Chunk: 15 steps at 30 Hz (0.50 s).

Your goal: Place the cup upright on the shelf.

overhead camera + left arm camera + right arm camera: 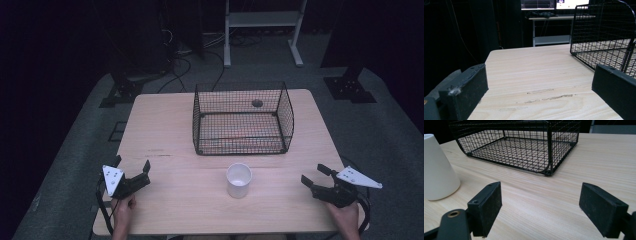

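A white cup (239, 180) stands upright near the table's front edge, mouth up. Behind it sits a black wire basket (285, 117) with nothing inside. At the front left, a hand holds my left gripper (132, 163) open just above the wood, jaws wide apart with bare table between them (539, 85); the basket (604, 32) lies ahead to its right. At the front right my right gripper (313, 173) is open too, with nothing between its jaws (540, 202). In the right gripper view the cup (436, 167) is at the left and the basket (524, 147) is ahead.
The light wooden table (170, 125) has scuff marks (549, 96) in front of the left gripper. A white shelf frame (262, 22) stands on the floor beyond the table, with cables and black stand bases around it.
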Each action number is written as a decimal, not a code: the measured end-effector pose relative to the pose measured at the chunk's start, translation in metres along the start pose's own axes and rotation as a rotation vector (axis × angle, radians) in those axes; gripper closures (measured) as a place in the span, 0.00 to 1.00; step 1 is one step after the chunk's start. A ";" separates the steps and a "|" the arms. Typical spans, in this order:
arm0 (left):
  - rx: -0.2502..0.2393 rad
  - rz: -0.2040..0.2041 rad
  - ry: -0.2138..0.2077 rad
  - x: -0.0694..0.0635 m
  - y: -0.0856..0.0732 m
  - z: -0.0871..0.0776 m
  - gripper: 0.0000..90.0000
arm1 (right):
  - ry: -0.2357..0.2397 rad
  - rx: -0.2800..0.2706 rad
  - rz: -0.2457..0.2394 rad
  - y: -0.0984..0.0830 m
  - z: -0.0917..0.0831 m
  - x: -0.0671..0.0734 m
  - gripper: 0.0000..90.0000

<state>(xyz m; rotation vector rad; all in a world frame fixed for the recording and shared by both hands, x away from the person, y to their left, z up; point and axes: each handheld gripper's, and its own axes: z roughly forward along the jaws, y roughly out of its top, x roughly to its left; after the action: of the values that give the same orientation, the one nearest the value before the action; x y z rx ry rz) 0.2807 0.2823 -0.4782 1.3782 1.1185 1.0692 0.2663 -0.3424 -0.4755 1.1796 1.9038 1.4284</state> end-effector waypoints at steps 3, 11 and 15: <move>0.000 0.004 0.000 0.000 0.000 0.000 0.00 | 0.000 0.003 0.006 0.000 0.000 0.000 0.19; -0.001 0.004 -0.001 0.000 0.000 0.000 0.00 | 0.018 0.010 0.002 0.005 0.002 0.004 0.18; -0.002 0.004 -0.002 0.000 0.000 -0.001 0.00 | 0.028 0.004 -0.004 0.009 0.004 0.006 0.18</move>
<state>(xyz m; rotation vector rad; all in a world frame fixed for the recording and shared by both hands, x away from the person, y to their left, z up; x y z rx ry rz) 0.2799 0.2820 -0.4782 1.3800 1.1131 1.0713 0.2690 -0.3347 -0.4678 1.1625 1.9278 1.4473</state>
